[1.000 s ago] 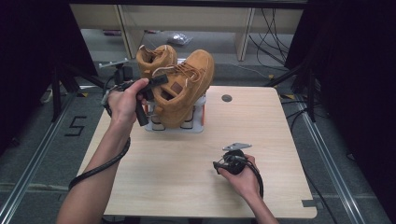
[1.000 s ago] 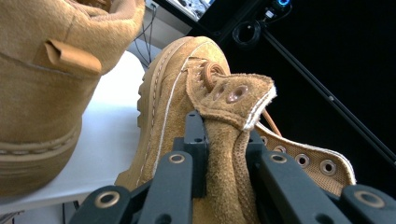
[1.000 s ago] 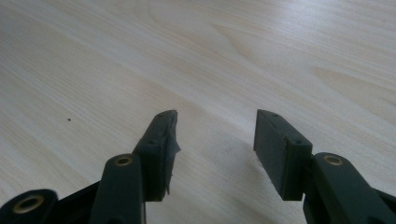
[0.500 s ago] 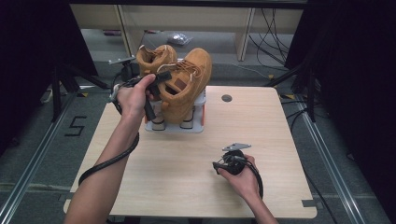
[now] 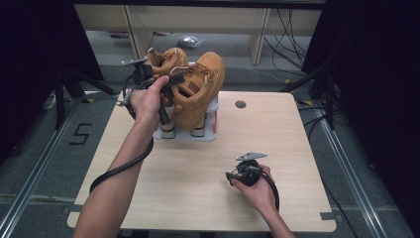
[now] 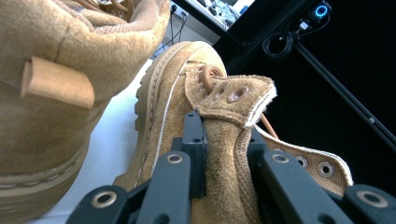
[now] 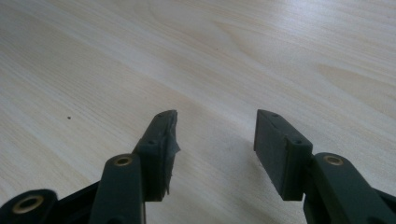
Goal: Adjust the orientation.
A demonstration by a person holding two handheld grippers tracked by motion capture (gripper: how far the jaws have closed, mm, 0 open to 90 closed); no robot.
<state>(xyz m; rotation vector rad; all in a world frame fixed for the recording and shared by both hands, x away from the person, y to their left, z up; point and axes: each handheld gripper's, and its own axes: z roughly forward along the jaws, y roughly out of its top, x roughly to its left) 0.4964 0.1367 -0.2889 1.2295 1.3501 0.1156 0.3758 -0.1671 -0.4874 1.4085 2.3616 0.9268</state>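
Note:
Two tan suede boots stand at the back of the table on a white rack. My left gripper is shut on the tongue of the nearer boot, holding that boot tilted over the rack. In the left gripper view both black pads squeeze the tongue, and the second boot fills the left side. The second boot sits just behind my left hand in the high view. My right gripper rests low over the bare table near the front, open, with nothing between its fingers.
The wooden table has a small round hole at the back right. Black cables trail from both grippers. A shelf unit and cables stand beyond the far edge, and dark floor with rails surrounds the table.
My left hand has carried the nearer boot slightly up and toward the back left, turning it more upright over the rack. The right hand has stayed put.

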